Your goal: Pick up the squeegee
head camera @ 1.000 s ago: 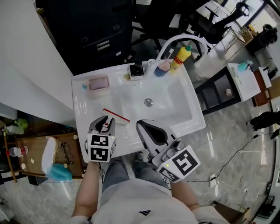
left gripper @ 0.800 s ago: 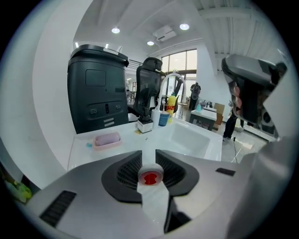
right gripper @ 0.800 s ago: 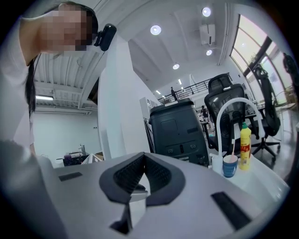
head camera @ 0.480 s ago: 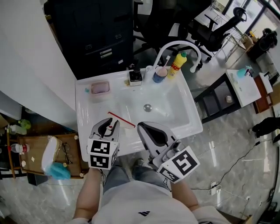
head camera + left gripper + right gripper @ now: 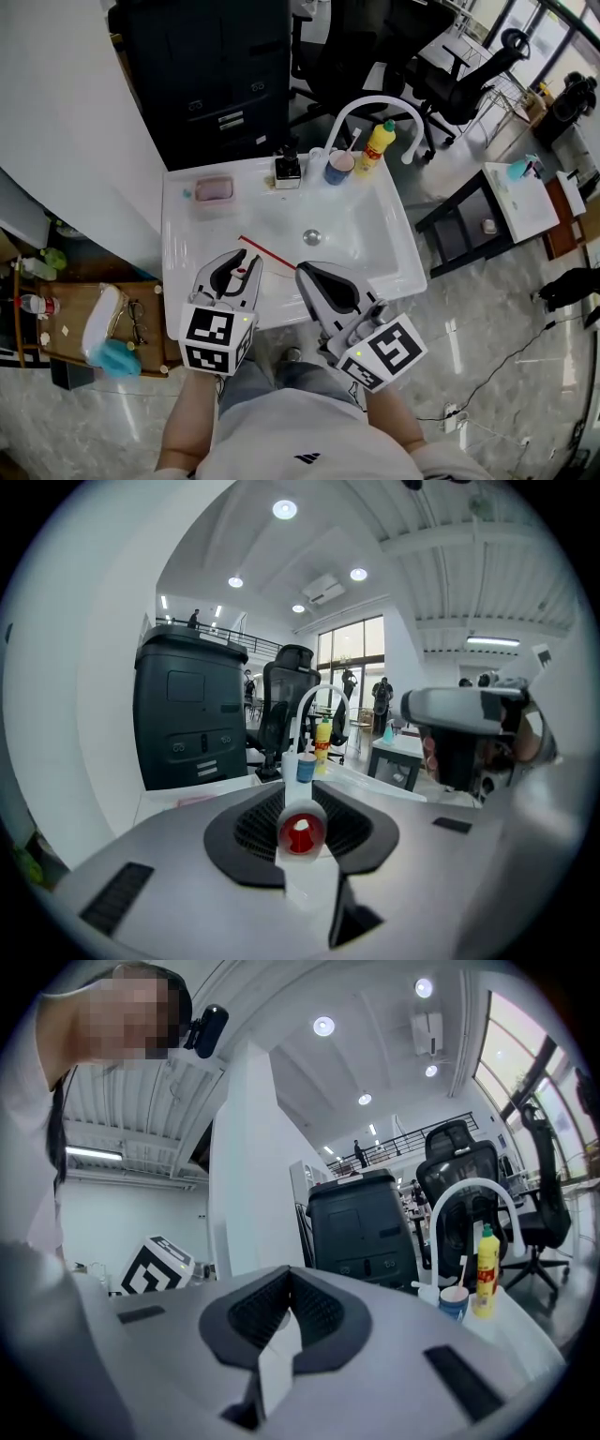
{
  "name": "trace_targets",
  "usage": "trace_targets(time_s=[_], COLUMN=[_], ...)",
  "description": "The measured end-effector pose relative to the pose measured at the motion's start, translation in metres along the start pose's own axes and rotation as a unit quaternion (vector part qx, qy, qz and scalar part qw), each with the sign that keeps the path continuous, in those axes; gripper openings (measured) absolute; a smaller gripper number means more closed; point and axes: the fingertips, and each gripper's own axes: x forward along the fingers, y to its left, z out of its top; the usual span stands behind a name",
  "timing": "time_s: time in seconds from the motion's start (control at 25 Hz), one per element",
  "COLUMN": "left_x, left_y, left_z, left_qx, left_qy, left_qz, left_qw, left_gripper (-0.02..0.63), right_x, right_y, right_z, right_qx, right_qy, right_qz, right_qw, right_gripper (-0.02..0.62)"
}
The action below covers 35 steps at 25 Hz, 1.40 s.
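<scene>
Left claw (image 5: 240, 269): closed on the squeegee's white handle; in the left gripper view the handle's round red end sits pinched between the dark pads.
Right claw (image 5: 303, 272): just beside the left one, jaws together with nothing between them.
Squeegee (image 5: 266, 252): held by the left claw over the front left part of the sink, its thin red-edged blade sticking out slantwise past the jaw tips.
Sink (image 5: 176, 246): white, with a drain in the middle of the basin.
Back rim: pink soap dish (image 5: 214, 188) at the left; blue cup (image 5: 338, 169) and yellow bottle (image 5: 377, 143) by the curved white faucet (image 5: 373, 101).
Beyond: black cabinet (image 5: 223, 77).
</scene>
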Motion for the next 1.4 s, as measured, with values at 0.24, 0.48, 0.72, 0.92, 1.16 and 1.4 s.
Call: trace_targets(time_s=[0.24,0.48,0.72,0.92,1.16,1.4], left_x=[-0.009,-0.016,-0.019,-0.024,-0.027,-0.027], left_y=[-0.02,-0.038,-0.055,-0.069,-0.083,-0.09], left_z=[0.025,0.044,0.058,0.069,0.075,0.078], left_qx=[0.012,0.014,0.014,0.015,0.015,0.017], left_qy=[-0.039,-0.068,-0.091,-0.108,-0.12,-0.124], left_qz=[-0.004,-0.011,-0.02,-0.03,-0.041,-0.048], left_qw=[0.9991,0.9975,0.9956,0.9936,0.9919,0.9911], left_gripper=[0.097,0.097,0.095,0.095,0.095,0.095], right_x=[-0.009,-0.017,-0.027,-0.036,-0.044,-0.044], right_y=[-0.006,-0.011,-0.017,-0.022,-0.028,-0.032], right_z=[0.001,0.006,0.008,0.01,0.009,0.009], right_qx=[-0.006,-0.013,-0.017,-0.02,-0.018,-0.017], right_qy=[0.0,-0.001,-0.002,-0.002,-0.001,-0.001], right_qz=[0.005,0.008,0.009,0.007,0.003,0.002], right_qw=[1.0,1.0,1.0,1.0,1.0,1.0], right_gripper=[0.011,0.011,0.011,0.011,0.011,0.009])
